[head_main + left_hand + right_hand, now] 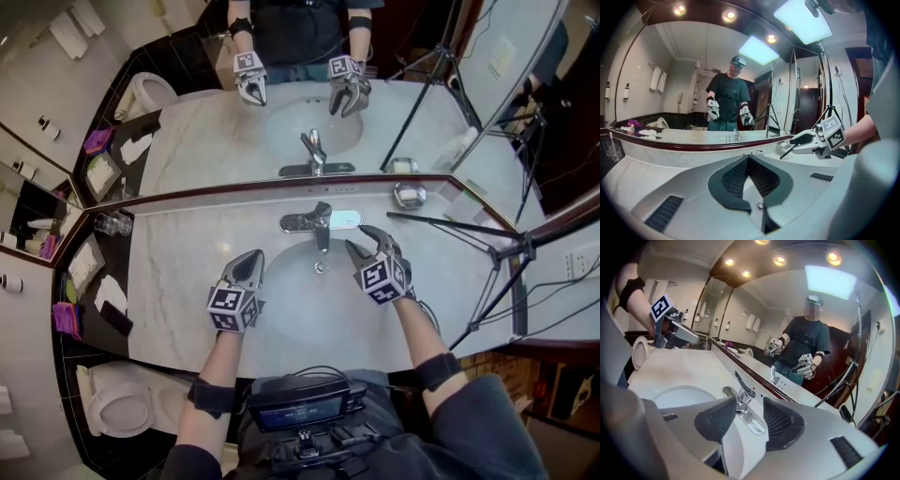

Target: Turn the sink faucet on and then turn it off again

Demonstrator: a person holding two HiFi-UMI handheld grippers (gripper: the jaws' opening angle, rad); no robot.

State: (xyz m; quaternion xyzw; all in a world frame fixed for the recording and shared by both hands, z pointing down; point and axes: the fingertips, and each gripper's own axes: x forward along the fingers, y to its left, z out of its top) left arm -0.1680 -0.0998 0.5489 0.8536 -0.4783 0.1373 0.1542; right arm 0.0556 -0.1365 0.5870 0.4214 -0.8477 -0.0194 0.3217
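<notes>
No readable words. Left marker cube, right marker cube: square codes. Red dot, blue dot behind faucet.

Dark clothes, grey claws
Black bands wrap both forearms; a dark box with a bluish screen sits at the chest. The left claw and right claw are grey, with dark mesh pads and black-and-white marker cubes.

The faucet is set at the back edge of the counter, behind the basin and before the mirror. A soap dish is placed to its right, glasses at the counter's far left. The left gripper is held over the basin's left rim, the right gripper just right of the faucet.
</notes>
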